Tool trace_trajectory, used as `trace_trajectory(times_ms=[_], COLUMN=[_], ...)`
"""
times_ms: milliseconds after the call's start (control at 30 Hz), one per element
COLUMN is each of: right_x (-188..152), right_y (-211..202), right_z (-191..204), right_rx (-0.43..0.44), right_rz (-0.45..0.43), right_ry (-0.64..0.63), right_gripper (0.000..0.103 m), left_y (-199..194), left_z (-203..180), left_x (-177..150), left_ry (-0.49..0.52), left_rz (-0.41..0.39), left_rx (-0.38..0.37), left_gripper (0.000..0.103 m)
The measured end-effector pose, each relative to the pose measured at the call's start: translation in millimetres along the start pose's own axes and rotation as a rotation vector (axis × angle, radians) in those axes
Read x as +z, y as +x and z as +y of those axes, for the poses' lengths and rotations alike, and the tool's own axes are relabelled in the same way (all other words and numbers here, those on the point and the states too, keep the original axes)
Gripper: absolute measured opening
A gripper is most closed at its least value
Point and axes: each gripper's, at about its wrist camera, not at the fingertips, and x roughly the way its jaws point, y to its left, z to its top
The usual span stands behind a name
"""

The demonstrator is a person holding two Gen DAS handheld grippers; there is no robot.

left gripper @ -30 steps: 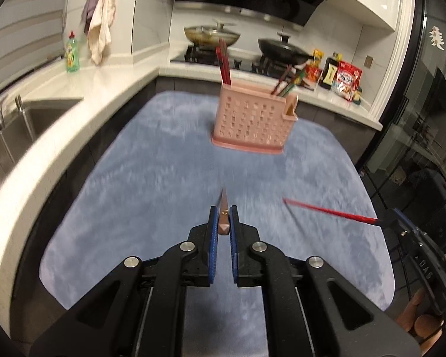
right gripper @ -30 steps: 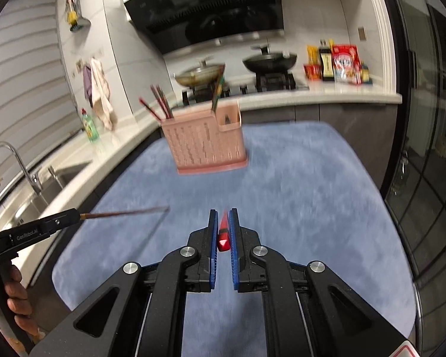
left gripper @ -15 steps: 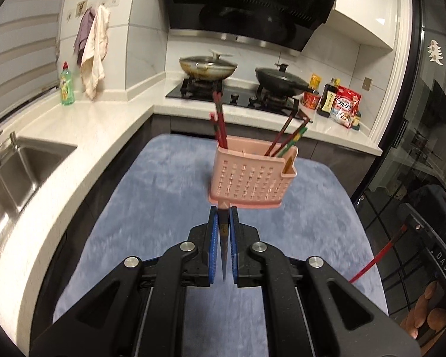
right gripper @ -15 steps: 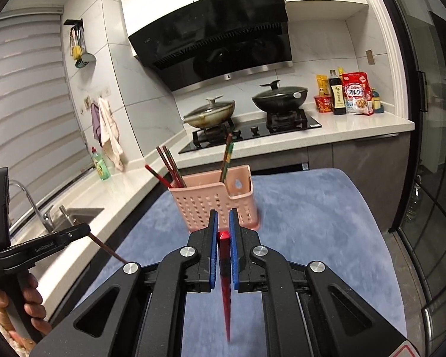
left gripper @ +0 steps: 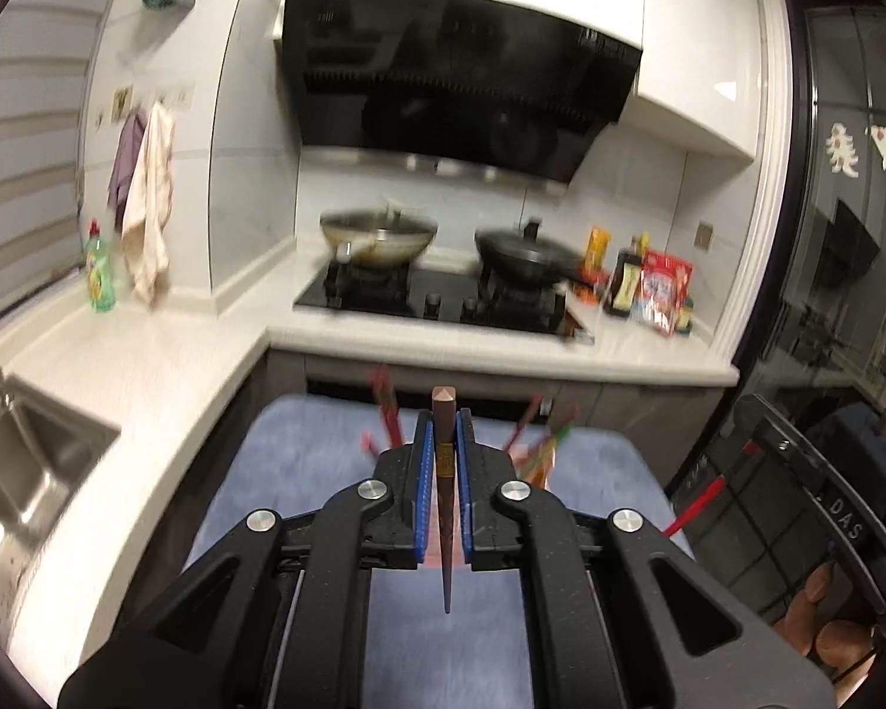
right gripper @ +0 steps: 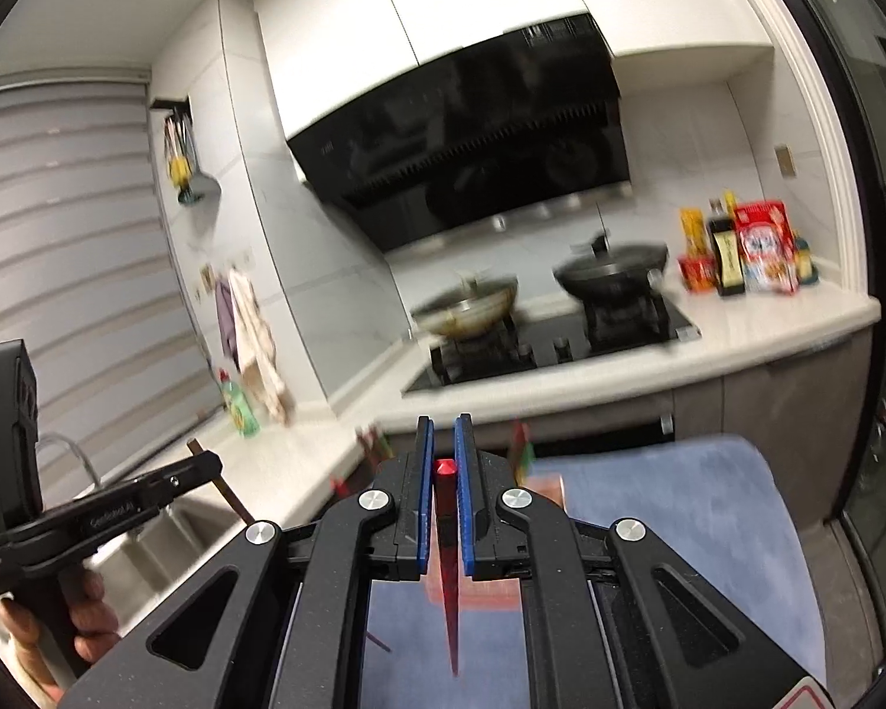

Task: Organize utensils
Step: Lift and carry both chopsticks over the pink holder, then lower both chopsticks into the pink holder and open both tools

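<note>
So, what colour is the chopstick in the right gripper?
Red; the chopstick in the right gripper shows best in the right wrist view.

Fuzzy blue cloth mat (left gripper: 301,472), glossy hood (left gripper: 461,77)

Both fisheye cameras ride just behind their grippers, looking forward along the fingers and slightly downward across a kitchen. The left wrist view faces the stove (left gripper: 443,295) almost squarely, with the left gripper (left gripper: 443,431) filling the near foreground. The right wrist view looks from further right, tilted, catching the left gripper (right gripper: 207,464) at its left edge. Both share the range hood (left gripper: 461,83), the two pans, the blue mat (right gripper: 667,508) and the white tabletop (left gripper: 147,366) running to the sink (left gripper: 23,472).
</note>
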Motion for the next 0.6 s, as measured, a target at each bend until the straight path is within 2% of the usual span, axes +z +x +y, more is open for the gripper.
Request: trace_trajectory(times_ms=[67,167,333,500,600], right_x=[17.3,38.7,60.3,61.8,50.7], right_y=[14.3,37.7,73.1,106.9,127.8], right_z=[1.5,-0.4,-3.9,-9.3,-15.0], right_rx=[0.007,0.016,-0.002,-0.02,-0.031], right_rz=[-0.035,-0.064,-0.11,-0.104,-0.063], right_ry=[-0.005,0.027,0.04,0.036,0.038], right_gripper=[0.007,0.007,0.007,0.007,0.007], left_y=[7.9,23.9,59.7,98.2,115.8], left_z=[-4.1,-7.5,-9.1,-6.3,-3.8], left_x=[19.2,38.6,58.2,58.4,51.9], left_ry=[0.001,0.002,0.005,0.011,0.011], left_rz=[-0.049,-0.08,-0.09,-0.068,-0.043], left_rx=[0.004,0.01,0.028,0.051,0.057], left_gripper=[0.007,0.007,0.007,0.007,0.007])
